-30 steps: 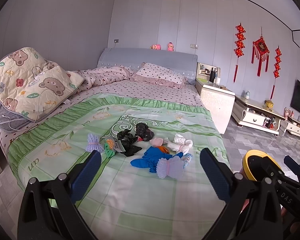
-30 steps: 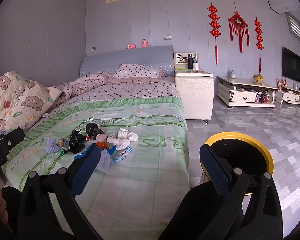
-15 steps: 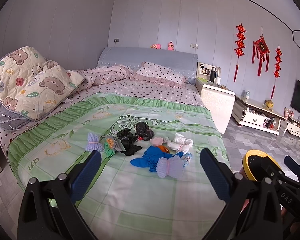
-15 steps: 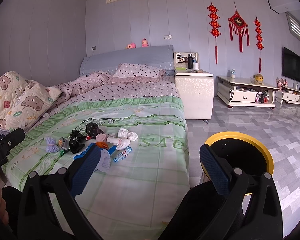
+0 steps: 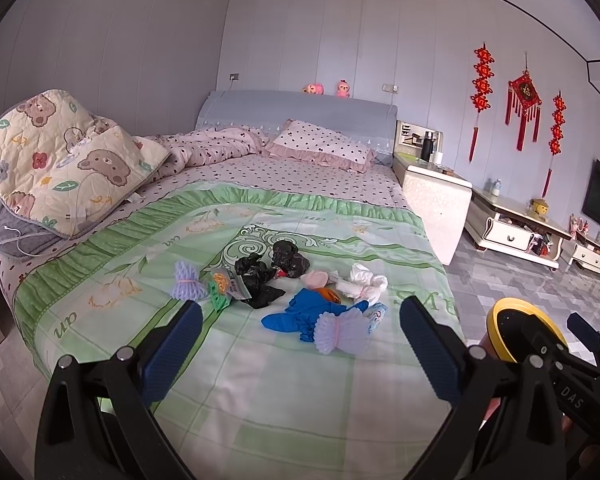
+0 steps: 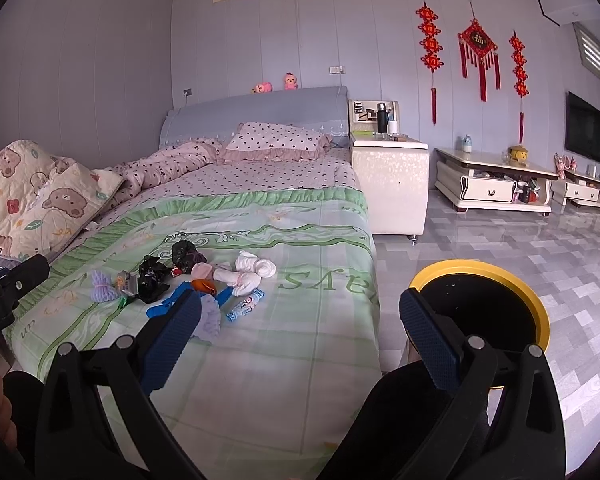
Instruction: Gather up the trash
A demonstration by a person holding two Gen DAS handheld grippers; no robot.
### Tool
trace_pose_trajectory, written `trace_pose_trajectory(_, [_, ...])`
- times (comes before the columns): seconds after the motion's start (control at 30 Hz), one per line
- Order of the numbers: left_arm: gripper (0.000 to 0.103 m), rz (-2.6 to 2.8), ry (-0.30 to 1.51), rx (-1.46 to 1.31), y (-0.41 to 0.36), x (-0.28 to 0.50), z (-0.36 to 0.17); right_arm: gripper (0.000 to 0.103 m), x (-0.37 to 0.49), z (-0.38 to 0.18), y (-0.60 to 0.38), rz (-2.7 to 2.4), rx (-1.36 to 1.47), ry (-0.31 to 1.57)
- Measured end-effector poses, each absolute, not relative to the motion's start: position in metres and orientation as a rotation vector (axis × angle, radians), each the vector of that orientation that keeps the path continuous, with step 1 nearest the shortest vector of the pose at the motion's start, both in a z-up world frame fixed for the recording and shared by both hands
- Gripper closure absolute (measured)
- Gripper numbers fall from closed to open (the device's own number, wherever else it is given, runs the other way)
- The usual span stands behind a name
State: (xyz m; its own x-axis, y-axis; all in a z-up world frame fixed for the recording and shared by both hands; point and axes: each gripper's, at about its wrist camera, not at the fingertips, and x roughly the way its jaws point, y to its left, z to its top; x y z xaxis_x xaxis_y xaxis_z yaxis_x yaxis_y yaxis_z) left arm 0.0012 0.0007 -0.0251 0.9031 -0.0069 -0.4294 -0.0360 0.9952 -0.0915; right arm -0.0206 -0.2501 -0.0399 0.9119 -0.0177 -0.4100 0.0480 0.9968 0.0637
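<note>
Several pieces of trash lie in a cluster on the green bedspread (image 5: 260,380): black plastic bags (image 5: 256,276), a blue glove (image 5: 300,312), a pale purple foam net (image 5: 342,334), a second purple net (image 5: 186,282), white crumpled tissue (image 5: 362,280), a green wrapper (image 5: 218,294). The cluster also shows in the right wrist view (image 6: 188,280). A black bin with a yellow rim (image 6: 480,304) stands on the floor right of the bed. My left gripper (image 5: 300,352) is open and empty, short of the trash. My right gripper (image 6: 300,336) is open and empty over the bed's edge.
A bear-print quilt (image 5: 60,160) is piled at the bed's left. A polka-dot pillow (image 5: 320,148) lies at the headboard. A white nightstand (image 6: 392,184) stands beside the bed, a TV cabinet (image 6: 496,188) along the right wall. The floor is grey tile.
</note>
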Motion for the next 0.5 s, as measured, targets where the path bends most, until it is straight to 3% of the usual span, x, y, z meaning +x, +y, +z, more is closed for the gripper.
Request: trace_pose_trajectory(0.5, [0.007, 0.068, 0.497, -0.101, 0.007, 0.02, -0.026, 0.008, 0.016, -0.037, -0.248, 0.005, 0.062, 0.507])
